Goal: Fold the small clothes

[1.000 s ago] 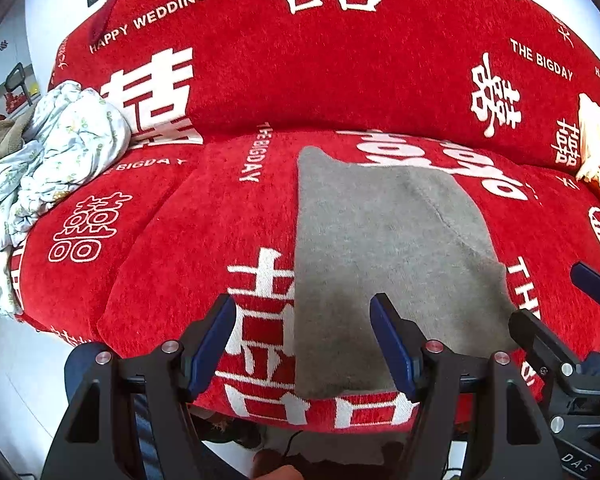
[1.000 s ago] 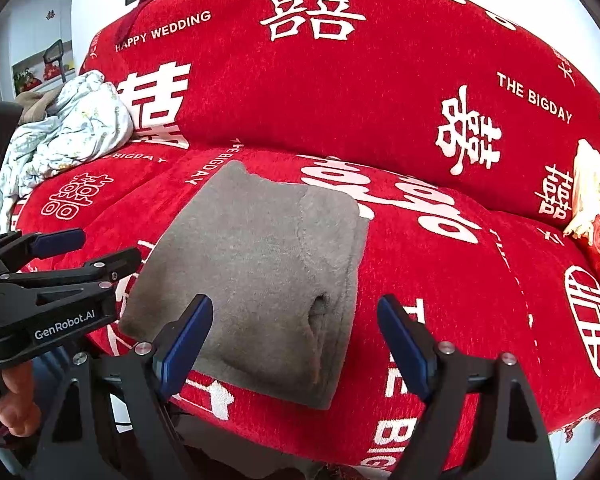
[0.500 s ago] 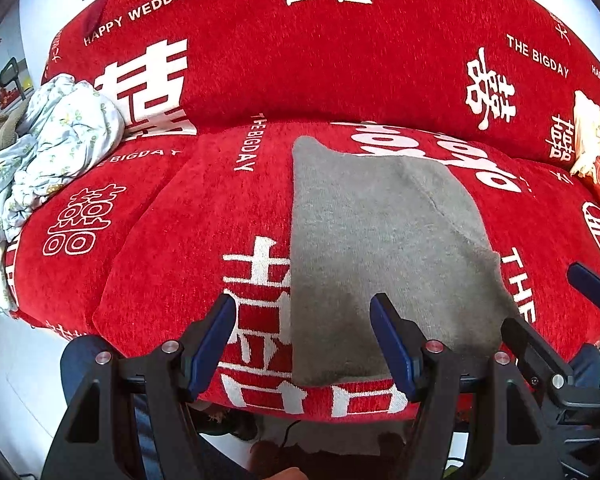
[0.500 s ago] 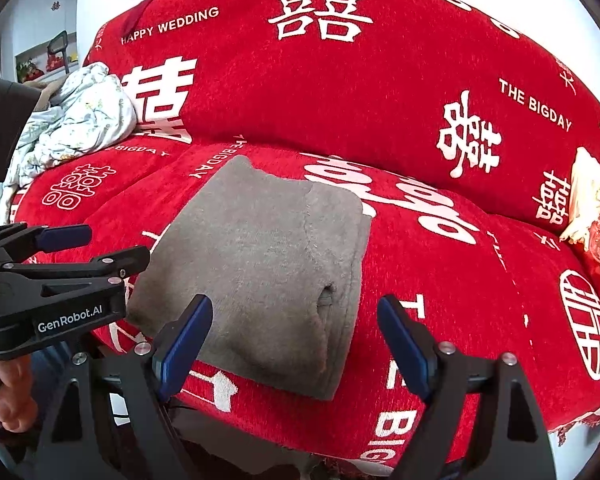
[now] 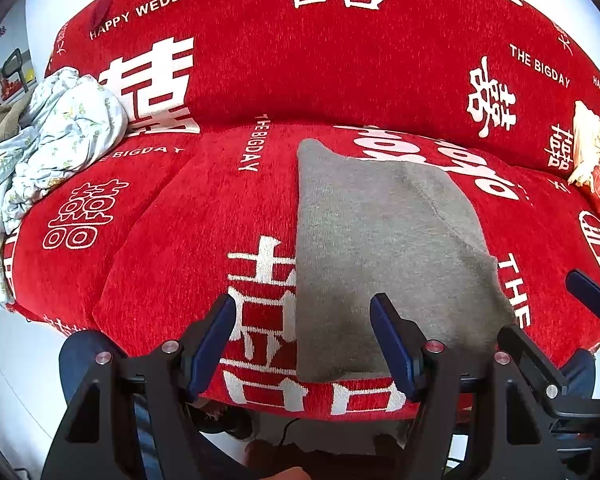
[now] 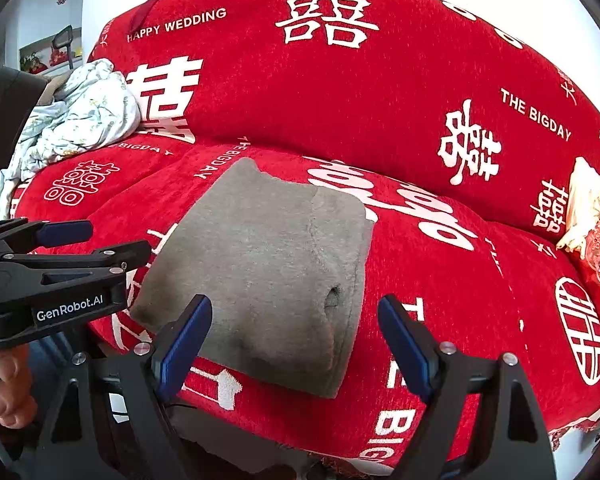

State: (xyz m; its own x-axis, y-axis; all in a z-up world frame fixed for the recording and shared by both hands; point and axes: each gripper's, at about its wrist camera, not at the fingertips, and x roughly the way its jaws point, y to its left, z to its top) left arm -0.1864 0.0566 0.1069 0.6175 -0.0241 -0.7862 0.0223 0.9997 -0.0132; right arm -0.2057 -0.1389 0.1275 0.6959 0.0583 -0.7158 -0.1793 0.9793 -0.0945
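both tongs seemingly lower, nearer garment

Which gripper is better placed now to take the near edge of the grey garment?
Probably the left gripper: open, its fingers straddle the near left corner of the grey garment. The right gripper is also open.

A: What differs from a second ago?

B: Very little. Both wide-open tongs have drawn back slightly, so the folded grey fleece garment sits a touch higher and farther off in each wrist view.

A: And the left tongs?

B: In the right wrist view they have risen, now overlapping the garment's left edge.
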